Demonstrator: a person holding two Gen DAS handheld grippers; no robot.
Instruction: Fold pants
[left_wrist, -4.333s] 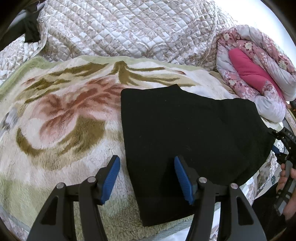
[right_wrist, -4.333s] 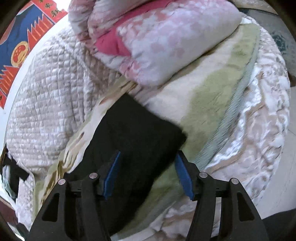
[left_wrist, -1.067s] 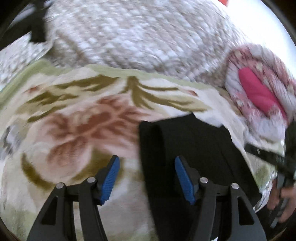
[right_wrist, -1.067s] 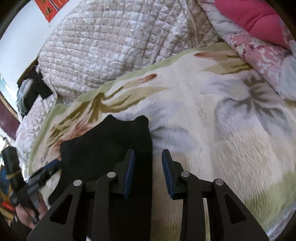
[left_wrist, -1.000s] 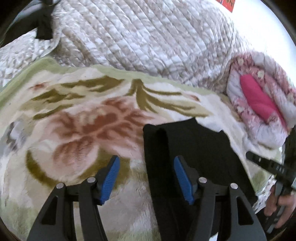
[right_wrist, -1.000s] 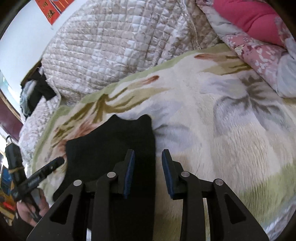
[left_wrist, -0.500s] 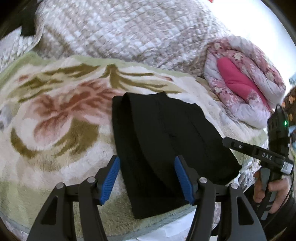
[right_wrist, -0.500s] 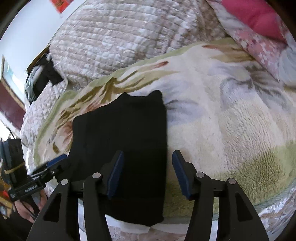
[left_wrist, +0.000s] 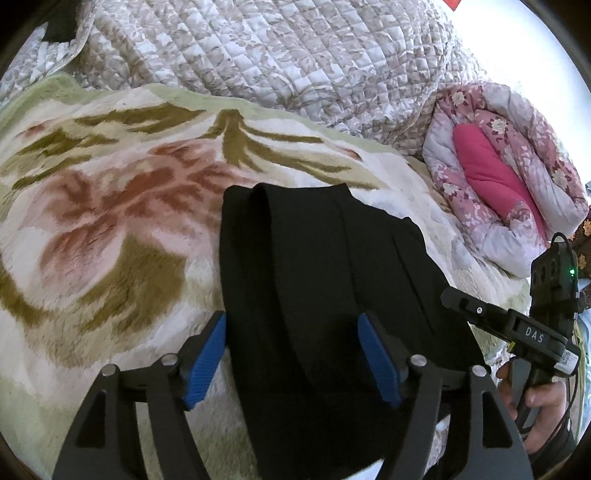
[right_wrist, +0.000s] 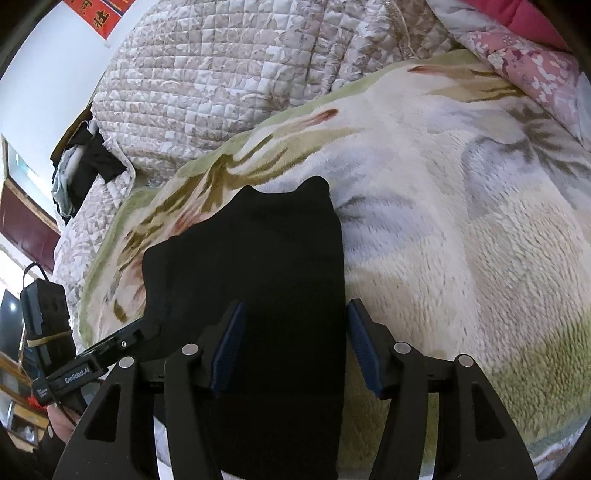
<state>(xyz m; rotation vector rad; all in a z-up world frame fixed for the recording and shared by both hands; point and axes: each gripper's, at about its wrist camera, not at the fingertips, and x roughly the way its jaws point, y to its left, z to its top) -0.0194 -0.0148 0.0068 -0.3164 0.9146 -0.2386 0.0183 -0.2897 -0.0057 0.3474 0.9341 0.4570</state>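
The black pants (left_wrist: 314, 258) lie folded into a narrow stack on the floral plush blanket (left_wrist: 110, 240), with a raised fold along their left side. My left gripper (left_wrist: 291, 325) hovers over the near left part of the stack. Its jaws are opening, with fabric below and between them, and the pads are not pressing. In the right wrist view the pants (right_wrist: 258, 251) run away from me. My right gripper (right_wrist: 295, 310) stands open over their right edge, with one pad over the cloth and the other over the blanket. A hand (left_wrist: 543, 406) holds the right gripper.
A quilted beige cover (left_wrist: 295, 66) is heaped behind the blanket. A rolled pink floral quilt (left_wrist: 498, 177) lies at the right. Dark clothes (right_wrist: 88, 166) hang at the far left. The bed's near edge runs just under both grippers.
The pants went from a wide spread to a narrow folded stack. Over the last second both grippers sank toward them. The right jaws widened a lot and the left jaws a little.
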